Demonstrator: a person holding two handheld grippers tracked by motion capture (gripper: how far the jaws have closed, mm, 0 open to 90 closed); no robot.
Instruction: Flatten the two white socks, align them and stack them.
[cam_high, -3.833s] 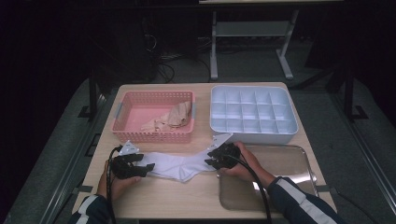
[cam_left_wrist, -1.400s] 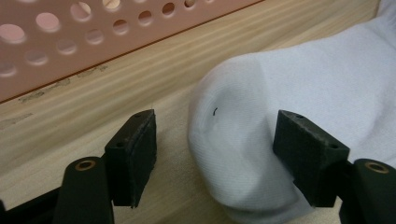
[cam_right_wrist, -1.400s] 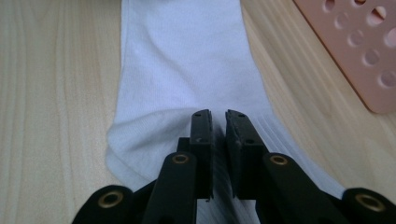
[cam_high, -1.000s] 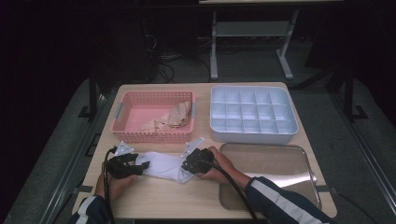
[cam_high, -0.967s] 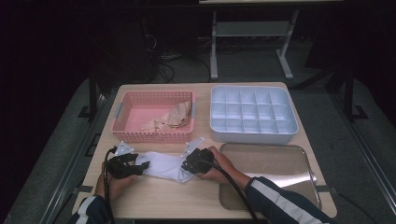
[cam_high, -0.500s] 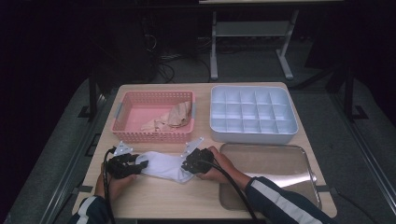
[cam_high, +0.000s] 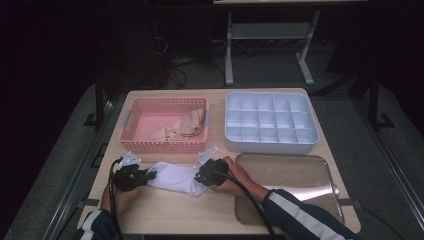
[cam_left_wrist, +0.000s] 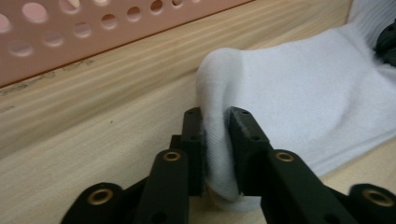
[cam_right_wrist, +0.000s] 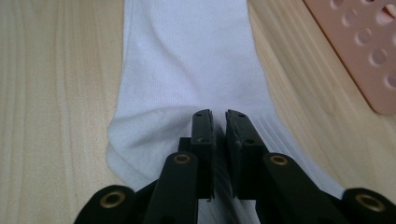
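Observation:
A white sock (cam_high: 175, 177) lies flat on the wooden table (cam_high: 175, 215) between my two grippers, in front of the pink basket (cam_high: 165, 125). My left gripper (cam_high: 149, 175) has just been closing and now pinches the toe end of the sock (cam_left_wrist: 261, 93) between its pads; in the left gripper view the left gripper (cam_left_wrist: 215, 116) squeezes a raised fold of cloth. My right gripper (cam_high: 197, 176) is shut on the ribbed cuff end; in the right gripper view the right gripper (cam_right_wrist: 216, 116) clamps the cloth of the sock (cam_right_wrist: 187, 60).
The pink basket holds a tan garment (cam_high: 182, 127). A white tray of compartments (cam_high: 270, 122) stands at the back right. A steel tray (cam_high: 290, 185) lies at the front right, under my right forearm. The basket wall (cam_left_wrist: 93, 28) stands close behind the left gripper.
The right gripper moved left with its end of the sock, so the sock lies shorter. The left gripper kept its place at the toe end.

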